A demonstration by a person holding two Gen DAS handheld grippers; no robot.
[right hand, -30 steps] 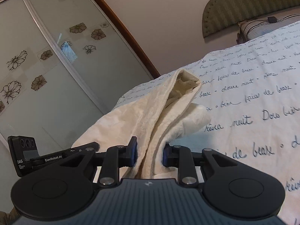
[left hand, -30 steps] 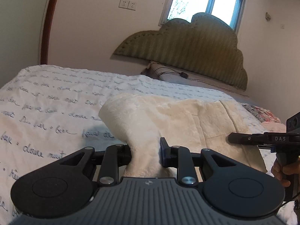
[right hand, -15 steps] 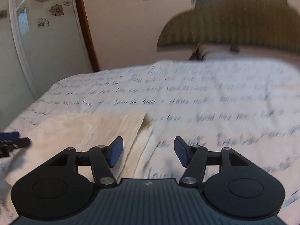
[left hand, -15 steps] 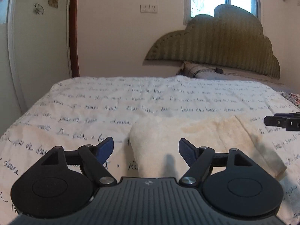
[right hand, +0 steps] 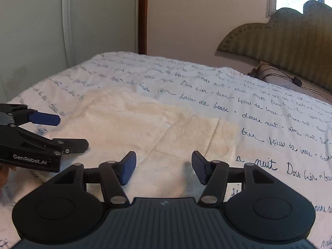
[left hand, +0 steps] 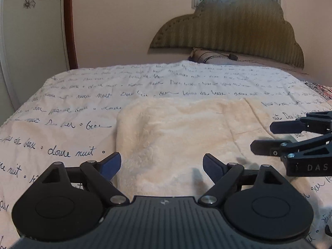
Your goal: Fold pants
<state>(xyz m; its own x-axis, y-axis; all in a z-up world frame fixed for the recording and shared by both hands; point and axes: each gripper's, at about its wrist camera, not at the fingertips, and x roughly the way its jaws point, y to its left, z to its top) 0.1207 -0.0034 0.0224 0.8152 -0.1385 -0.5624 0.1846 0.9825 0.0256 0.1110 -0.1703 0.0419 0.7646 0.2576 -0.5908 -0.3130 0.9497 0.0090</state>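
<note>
We counted one folded cream fleece pants (left hand: 186, 137), flat on the script-printed bed quilt (left hand: 83, 103), long axis left-right. Left claw (left hand: 161, 165) and right claw (right hand: 164, 166) stood wide, empty.

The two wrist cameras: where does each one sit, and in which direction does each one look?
Left wrist: sits on the left gripper, looks over the folded pants toward the headboard; its open fingers and the right gripper show.
Right wrist: sits on the right gripper, looks across the pants' right end toward the wall; its open fingers and the left gripper show.
Shared: pants, bedspread, headboard, each other's gripper.
</note>
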